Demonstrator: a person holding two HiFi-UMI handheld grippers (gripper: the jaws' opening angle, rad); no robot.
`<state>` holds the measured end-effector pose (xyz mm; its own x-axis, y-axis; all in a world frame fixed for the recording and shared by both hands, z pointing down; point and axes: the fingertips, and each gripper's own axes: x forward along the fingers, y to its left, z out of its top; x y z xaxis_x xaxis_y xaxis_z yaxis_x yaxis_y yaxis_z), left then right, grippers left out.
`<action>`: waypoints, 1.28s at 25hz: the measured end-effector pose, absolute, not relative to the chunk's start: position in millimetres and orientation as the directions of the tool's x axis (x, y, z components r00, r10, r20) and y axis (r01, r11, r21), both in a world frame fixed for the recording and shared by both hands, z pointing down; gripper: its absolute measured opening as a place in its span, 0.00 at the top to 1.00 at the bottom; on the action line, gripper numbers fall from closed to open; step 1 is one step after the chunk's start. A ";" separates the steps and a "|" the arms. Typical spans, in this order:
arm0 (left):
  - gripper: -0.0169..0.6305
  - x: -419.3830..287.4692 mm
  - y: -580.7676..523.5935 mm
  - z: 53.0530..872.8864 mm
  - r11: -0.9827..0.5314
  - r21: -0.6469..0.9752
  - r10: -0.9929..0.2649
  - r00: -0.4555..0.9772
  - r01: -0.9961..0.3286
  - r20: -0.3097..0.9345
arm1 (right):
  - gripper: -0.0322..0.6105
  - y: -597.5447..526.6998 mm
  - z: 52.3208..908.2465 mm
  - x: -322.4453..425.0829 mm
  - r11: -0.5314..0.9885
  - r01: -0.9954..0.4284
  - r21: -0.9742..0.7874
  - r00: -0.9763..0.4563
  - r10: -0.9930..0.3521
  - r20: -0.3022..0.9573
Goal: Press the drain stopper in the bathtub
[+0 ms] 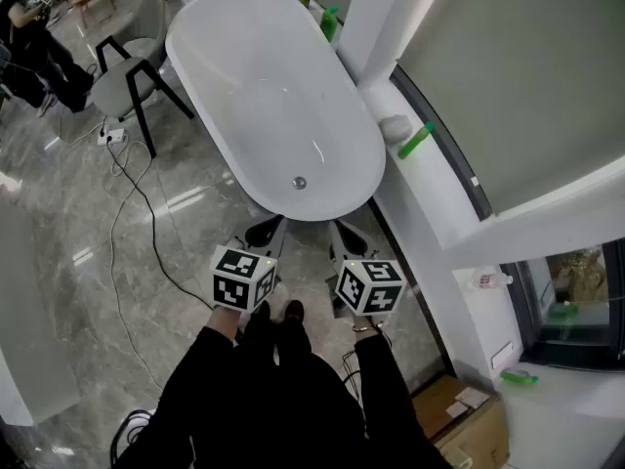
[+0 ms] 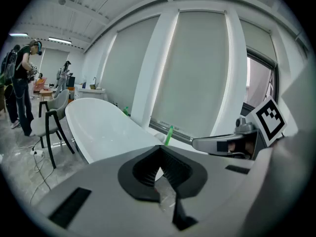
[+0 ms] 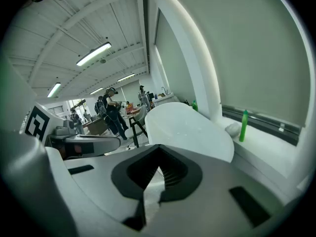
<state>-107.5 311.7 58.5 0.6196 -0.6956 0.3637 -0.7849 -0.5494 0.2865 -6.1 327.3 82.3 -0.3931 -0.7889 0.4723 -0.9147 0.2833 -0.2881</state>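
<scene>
Spotting the drain stopper (image 1: 300,183) as a small round metal piece on the bottom of the bathtub (image 1: 254,76), at the tub's near end. Lying ahead of both claws and lower than them, roughly between their two lines, well apart from either. Not showing in either gripper view, with the tub's near rim getting in the way.

Not touching it with anything yet, so judging the press as not yet begun.

Holding the left claw (image 2: 162,172) with its jaws brought together and gripping nothing, only floor showing through the slit between the pads. Holding the right claw (image 3: 155,169) the same way, jaws together and empty. Hanging both side by side, short of the tub's near rim and pointing along its length.

Judging what is remaining: carrying one claw forward over the rim, lowering it into the basin, pushing its closed tips down onto the stopper.

Passing, to the right of the right claw, a white sill (image 3: 276,152) with a green bottle (image 3: 243,125) standing upright. Passing, to the left of the left claw, a grey chair (image 1: 122,81), with a person (image 2: 22,83) standing far beyond.
</scene>
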 end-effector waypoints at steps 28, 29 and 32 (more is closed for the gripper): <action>0.96 -76.5 274.7 61.5 -0.520 0.260 -0.712 0.581 -0.814 0.394 | 0.95 305.6 73.8 40.0 0.265 -0.913 -0.310 -0.389 -0.797 0.462; 0.96 -74.3 273.2 60.8 -0.518 0.257 -0.715 0.578 -0.816 0.393 | 0.95 305.0 73.3 42.5 0.266 -0.912 -0.313 -0.391 -0.797 0.461; 0.96 -67.4 268.8 59.8 -0.517 0.249 -0.717 0.573 -0.819 0.396 | 0.95 302.4 72.3 48.8 0.270 -0.909 -0.318 -0.397 -0.796 0.457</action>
